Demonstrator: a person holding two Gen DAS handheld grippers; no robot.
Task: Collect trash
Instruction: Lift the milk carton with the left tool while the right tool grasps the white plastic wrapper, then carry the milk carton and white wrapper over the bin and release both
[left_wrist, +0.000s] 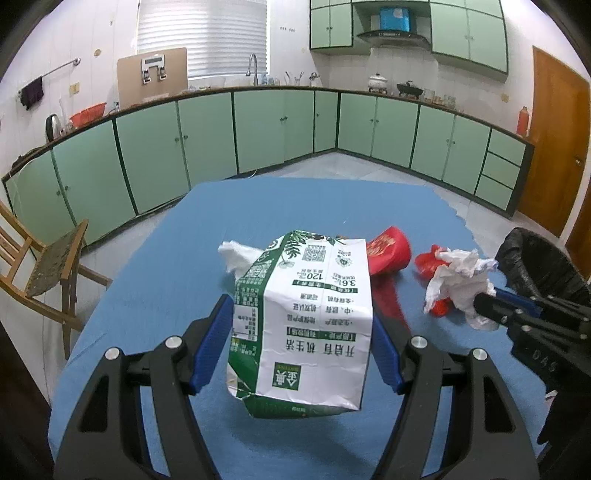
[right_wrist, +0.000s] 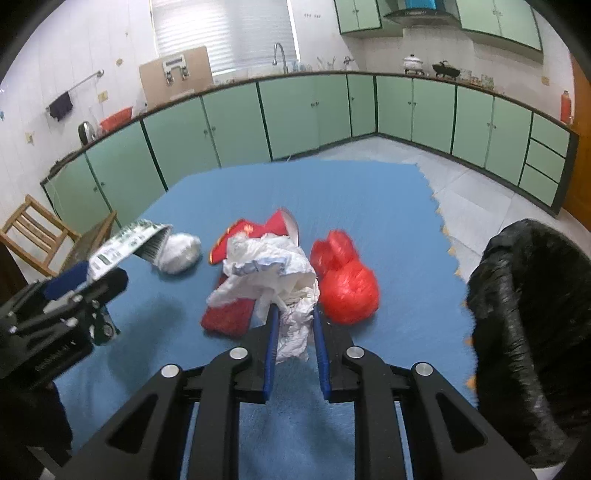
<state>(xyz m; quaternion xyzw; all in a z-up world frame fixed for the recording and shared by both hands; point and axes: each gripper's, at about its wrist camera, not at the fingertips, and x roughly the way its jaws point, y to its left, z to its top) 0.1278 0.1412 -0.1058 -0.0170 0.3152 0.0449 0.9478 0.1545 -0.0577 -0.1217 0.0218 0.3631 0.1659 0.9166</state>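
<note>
My left gripper is shut on a green and white milk carton, with its blue pads against the carton's two sides. In the right wrist view the carton hangs tilted above the blue table mat at the left. My right gripper is shut on a crumpled white paper wad, which bulges out past the fingertips. In the left wrist view that wad sits at the tip of the right gripper. A black-lined trash bin stands at the right, beside the table.
A red plastic bag lies just right of the wad. Flat red packaging and a red paper cup lie under and behind it. A white tissue ball rests further left. A wooden chair stands left of the table.
</note>
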